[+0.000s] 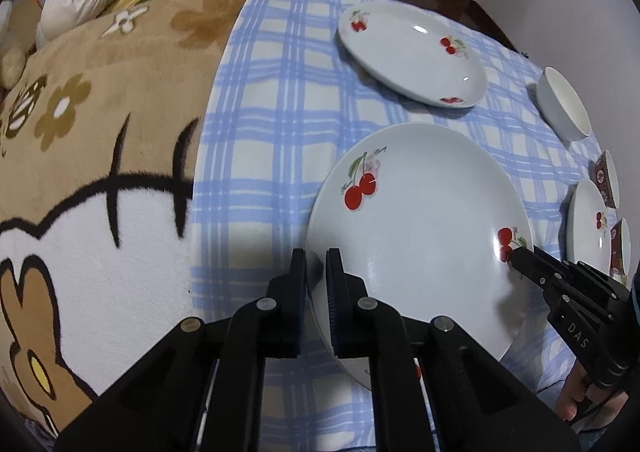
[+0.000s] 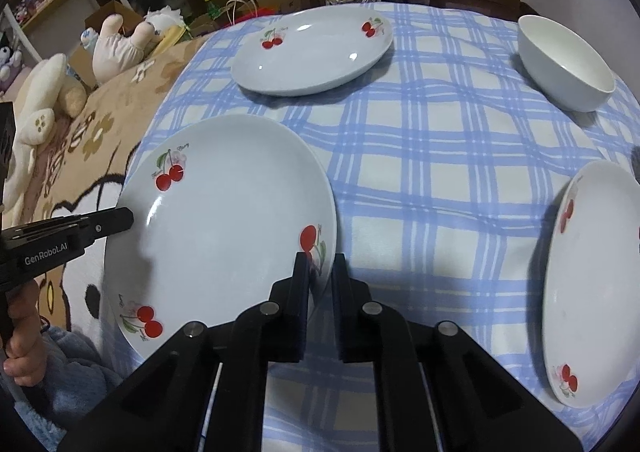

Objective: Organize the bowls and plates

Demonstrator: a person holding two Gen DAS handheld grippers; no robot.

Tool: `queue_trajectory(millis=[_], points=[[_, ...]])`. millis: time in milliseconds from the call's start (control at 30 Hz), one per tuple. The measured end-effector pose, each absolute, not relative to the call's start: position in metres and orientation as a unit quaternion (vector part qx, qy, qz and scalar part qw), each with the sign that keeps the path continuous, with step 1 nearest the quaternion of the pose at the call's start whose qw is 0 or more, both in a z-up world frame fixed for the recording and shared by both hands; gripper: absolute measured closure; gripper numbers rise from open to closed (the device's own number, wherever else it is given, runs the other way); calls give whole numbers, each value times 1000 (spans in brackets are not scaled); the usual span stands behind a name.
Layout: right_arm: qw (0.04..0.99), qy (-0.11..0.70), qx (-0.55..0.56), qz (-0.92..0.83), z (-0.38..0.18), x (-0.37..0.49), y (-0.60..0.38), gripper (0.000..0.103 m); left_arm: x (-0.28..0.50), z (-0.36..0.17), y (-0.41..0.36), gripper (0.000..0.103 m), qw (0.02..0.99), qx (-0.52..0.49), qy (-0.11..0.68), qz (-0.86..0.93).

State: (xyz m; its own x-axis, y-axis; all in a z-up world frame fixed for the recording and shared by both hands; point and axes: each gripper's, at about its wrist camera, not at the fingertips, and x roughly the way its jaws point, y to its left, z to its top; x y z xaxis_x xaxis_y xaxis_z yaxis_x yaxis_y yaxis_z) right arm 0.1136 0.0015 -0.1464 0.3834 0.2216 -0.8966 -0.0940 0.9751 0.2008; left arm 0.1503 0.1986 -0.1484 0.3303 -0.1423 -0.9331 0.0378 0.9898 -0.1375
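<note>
A large white cherry plate (image 1: 420,220) (image 2: 224,224) lies nearest on the blue checked cloth. My left gripper (image 1: 316,257) is shut on its left rim, and it appears in the right wrist view (image 2: 125,218) at that same edge. My right gripper (image 2: 321,258) is shut on the plate's right rim beside a cherry print, and it shows in the left wrist view (image 1: 520,257). A second cherry plate (image 1: 412,56) (image 2: 312,52) lies farther back. A plain white bowl (image 1: 564,104) (image 2: 564,64) stands at the far right. A third cherry plate (image 2: 592,280) (image 1: 586,224) lies to the right.
Two dark red patterned bowls (image 1: 606,180) (image 1: 621,248) stand by the third plate. A brown cartoon blanket (image 1: 100,172) covers the surface left of the checked cloth (image 2: 440,192). Plush toys (image 2: 116,44), paper bags and wooden furniture stand behind. A hand (image 2: 20,332) holds the left gripper's handle.
</note>
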Motion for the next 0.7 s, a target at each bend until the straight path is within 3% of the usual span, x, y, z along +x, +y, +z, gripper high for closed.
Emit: queue_trajectory(millis=[700], points=[[863,495,82,61,-86,86,-54,92,136,-79,148,93,835,-44,541,-94]])
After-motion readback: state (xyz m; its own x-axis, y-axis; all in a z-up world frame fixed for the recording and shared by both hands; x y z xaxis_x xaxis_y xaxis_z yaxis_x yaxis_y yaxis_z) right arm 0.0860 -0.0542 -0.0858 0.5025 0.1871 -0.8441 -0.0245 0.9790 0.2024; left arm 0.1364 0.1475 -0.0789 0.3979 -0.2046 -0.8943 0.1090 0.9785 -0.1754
